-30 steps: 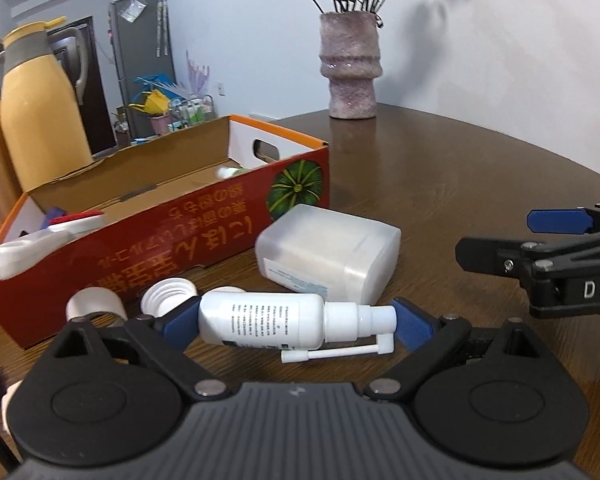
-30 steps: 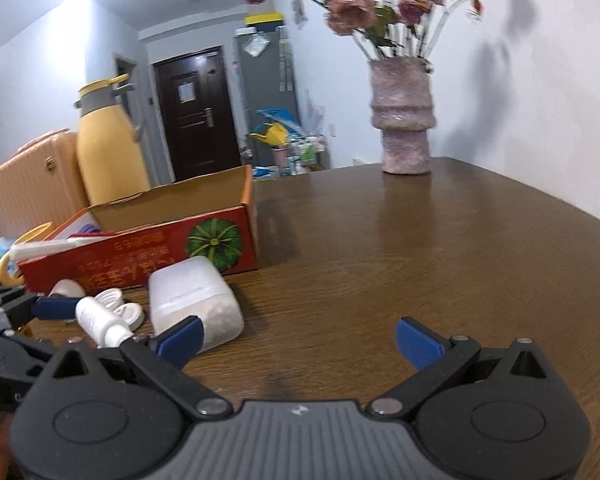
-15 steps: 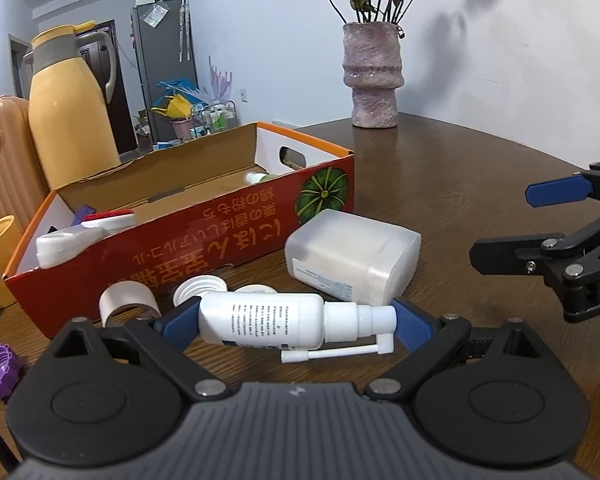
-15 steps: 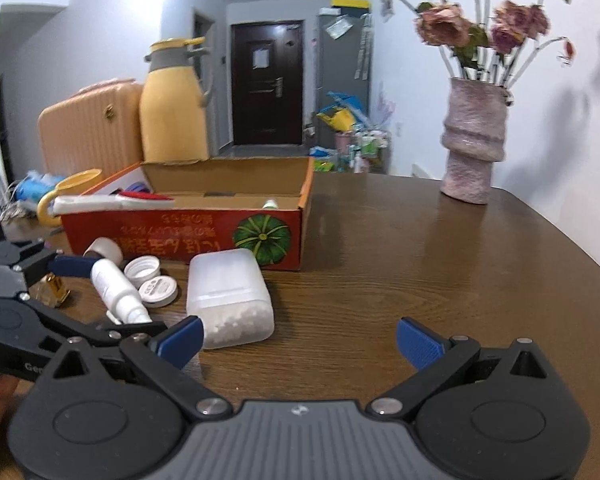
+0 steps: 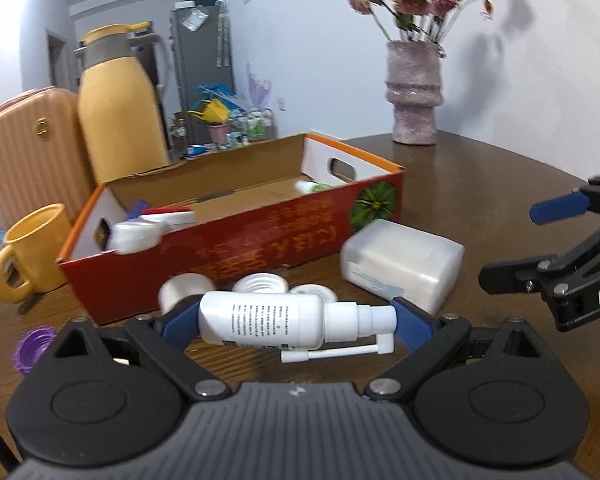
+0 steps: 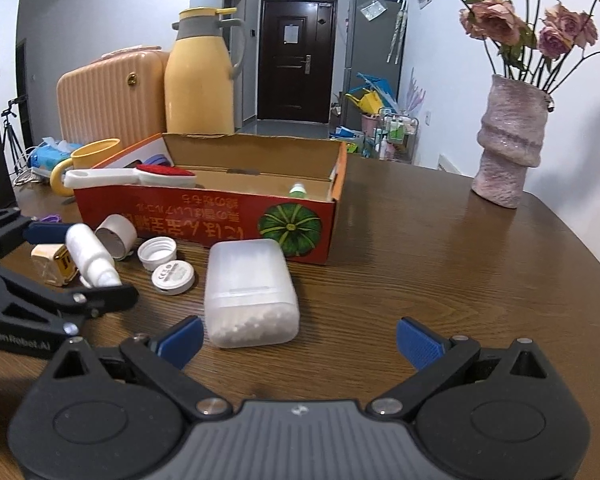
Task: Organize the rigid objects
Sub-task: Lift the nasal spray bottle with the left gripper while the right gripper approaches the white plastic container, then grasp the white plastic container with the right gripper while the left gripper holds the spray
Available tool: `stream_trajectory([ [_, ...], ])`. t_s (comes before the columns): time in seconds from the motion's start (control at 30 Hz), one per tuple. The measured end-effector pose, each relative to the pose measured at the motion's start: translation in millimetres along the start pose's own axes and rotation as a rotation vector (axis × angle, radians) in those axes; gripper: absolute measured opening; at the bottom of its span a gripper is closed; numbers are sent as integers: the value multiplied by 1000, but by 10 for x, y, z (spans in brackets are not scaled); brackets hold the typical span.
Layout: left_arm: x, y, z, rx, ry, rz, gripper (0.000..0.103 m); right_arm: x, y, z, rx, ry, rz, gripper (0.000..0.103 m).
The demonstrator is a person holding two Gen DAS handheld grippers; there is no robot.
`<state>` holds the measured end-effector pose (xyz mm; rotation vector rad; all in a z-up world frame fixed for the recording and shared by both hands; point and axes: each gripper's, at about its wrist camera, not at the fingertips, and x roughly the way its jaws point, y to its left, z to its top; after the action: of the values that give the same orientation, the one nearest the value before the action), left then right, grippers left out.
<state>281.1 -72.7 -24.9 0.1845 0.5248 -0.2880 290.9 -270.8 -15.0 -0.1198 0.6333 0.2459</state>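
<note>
**A:** Left wrist view first. Your left tongs (image 5: 296, 320) are clamped on the white plastic spray bottle with the folded nozzle (image 5: 284, 320), end to end: base against one blue pad, pump head against the other. It's lying crosswise, clear of the brown wooden table (image 5: 480, 184).

**B:** Why lengthwise?

**A:** My guess: flat ends give the pads something square to bite; the round body would roll. The long red cardboard box with the pumpkin print (image 5: 236, 240) sits right ahead, open top facing you, already holding a few items. Likely drop target.

**B:** What's loose in front of it?

**A:** Frosted white plastic box (image 5: 402, 266) just beside the red box's corner, a white screw cap (image 5: 260, 282) and a white round lid (image 5: 314, 292) near the wall, purple cap (image 5: 34, 348) off to the left.

**B:** Right wrist view?

**A:** Your right tongs (image 6: 298, 344) are spread wide, holding nothing. The frosted box (image 6: 250, 292) lies just ahead of the left pad, cotton swabs visible inside. Probably your next pick. It's wide, so take it across the narrow sides.

**B:** Risks?

**A:** Bottle's nozzle arm hangs below; keep it above the box wall when you carry over.
</note>
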Motion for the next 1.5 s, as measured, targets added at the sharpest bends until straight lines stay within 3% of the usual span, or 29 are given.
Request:
stream_trajectory([
  [0.6,-483,586,-31,-169,-94,162,99,544,288,192,17,55,5,103],
  [0.9,-618,783,-58,-219,-119,201,99,801,351,218,63,65,-22,101],
  [1.0,-620,812,-60,-228,-115,203,99,832,360,203,68,66,-35,94],
  [1.07,-618,813,-62,-227,-113,205,99,840,361,200,70,67,-31,77],
  [1.13,-613,809,-60,-226,-111,208,99,838,363,193,75,66,-26,67],
  [1.5,-581,811,-65,-228,-99,221,99,569,460,112,85,-16,-35,65],
])
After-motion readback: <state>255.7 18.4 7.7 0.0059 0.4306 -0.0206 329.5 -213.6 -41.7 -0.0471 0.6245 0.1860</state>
